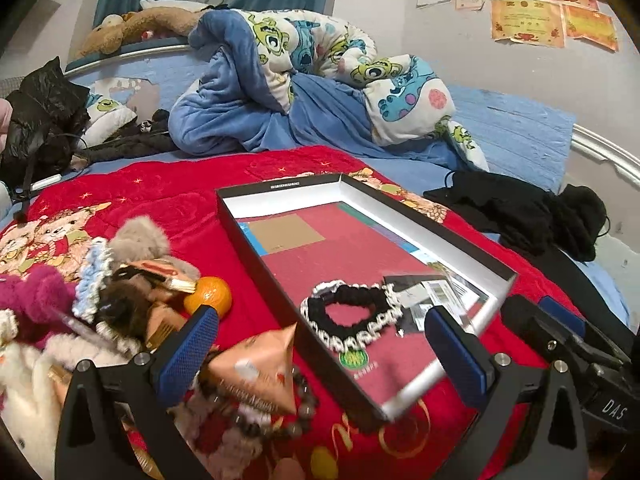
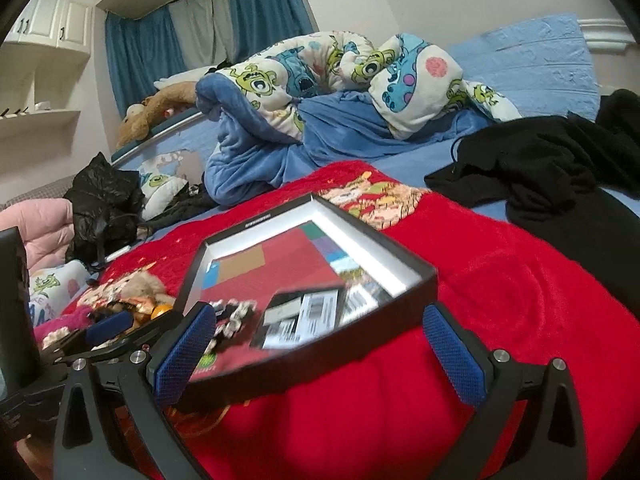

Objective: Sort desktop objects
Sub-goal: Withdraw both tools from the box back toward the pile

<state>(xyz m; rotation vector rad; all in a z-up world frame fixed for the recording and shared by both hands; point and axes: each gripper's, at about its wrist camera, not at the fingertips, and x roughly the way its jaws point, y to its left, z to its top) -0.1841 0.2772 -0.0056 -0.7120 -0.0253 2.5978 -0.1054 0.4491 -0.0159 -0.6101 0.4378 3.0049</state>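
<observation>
Rumpled cartoon quilt, black clothes, wall certificates.

Plush red blanket, matt cardboard box, crinkly foil packet

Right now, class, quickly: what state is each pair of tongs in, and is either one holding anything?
Left tongs: open, holding nothing, above the box edge.
Right tongs: open, holding nothing, by the box's near wall.

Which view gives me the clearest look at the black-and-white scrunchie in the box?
Left wrist view: the scrunchie lies sharp and whole on the red box floor, between the open left tool's fingers. The right wrist view shows it only blurred, partly hidden behind a fingertip.
</observation>
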